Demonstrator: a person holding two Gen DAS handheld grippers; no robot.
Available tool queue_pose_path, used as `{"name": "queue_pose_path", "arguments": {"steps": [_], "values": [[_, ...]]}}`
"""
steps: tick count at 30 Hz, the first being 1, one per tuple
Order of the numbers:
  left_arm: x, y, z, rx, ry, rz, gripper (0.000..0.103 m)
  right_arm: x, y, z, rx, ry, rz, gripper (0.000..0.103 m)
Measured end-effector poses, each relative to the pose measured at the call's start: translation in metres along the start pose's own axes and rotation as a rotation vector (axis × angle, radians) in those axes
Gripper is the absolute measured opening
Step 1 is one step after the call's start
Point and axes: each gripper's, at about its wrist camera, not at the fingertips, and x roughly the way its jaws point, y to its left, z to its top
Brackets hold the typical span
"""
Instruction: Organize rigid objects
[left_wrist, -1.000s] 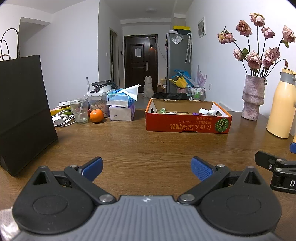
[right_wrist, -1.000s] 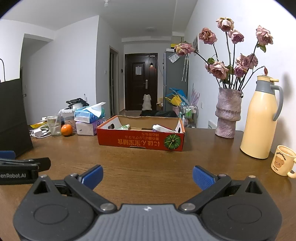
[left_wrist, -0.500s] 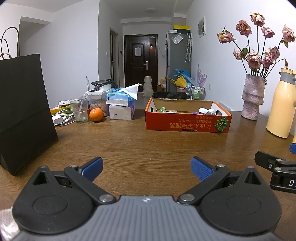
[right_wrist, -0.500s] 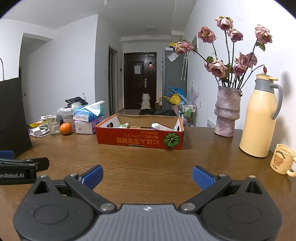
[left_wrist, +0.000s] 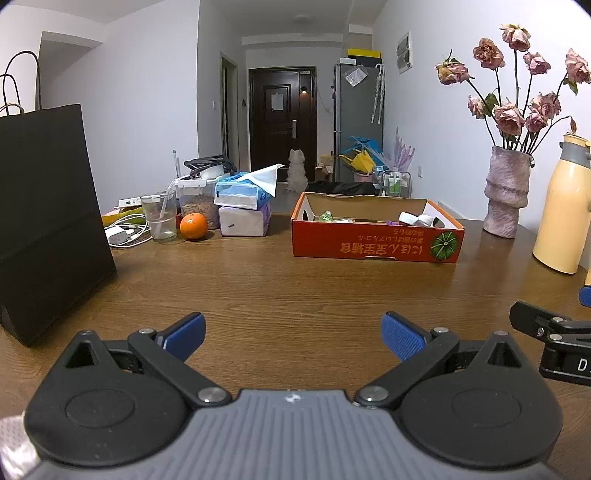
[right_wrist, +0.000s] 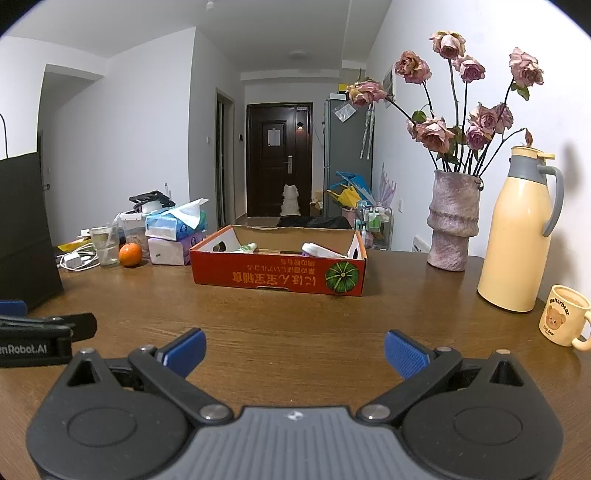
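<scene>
— Orange cardboard box (right_wrist: 279, 271) holding small bottles and tubes sits at twelve o'clock on the wooden tabletop (right_wrist: 295, 317), well away from both claws.

— And the claws?

— Left claw (left_wrist: 293, 334) and right claw (right_wrist: 294, 350) both gape wide, empty, blue ribbed pads showing.

— Risks?

— I'd judge the thin card wall could buckle or slide if nudged. At two o'clock the rough ceramic vase (right_wrist: 452, 221), smooth cream thermos (right_wrist: 517, 236) and glossy bear mug (right_wrist: 563, 314) might tip under a wide swing.

Table (right_wrist: 295, 314): wood, visible grain, satin sheen. Box (right_wrist: 277, 277): printed cardboard, matt. Bag (left_wrist: 48, 206): matt black paper. Vase (right_wrist: 452, 221): rough, stone-like. Jug (right_wrist: 517, 236): smooth, glossy. Mug (right_wrist: 563, 319): glazed ceramic.
</scene>
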Motion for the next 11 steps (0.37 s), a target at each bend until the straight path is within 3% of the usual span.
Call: {"name": "queue_pose_path", "arguments": {"steps": [11], "values": [[0.013, 0.002, 0.0, -0.01, 0.018, -0.02, 0.103, 0.005, 0.0, -0.002, -0.003, 0.02, -0.006, 0.103]]}}
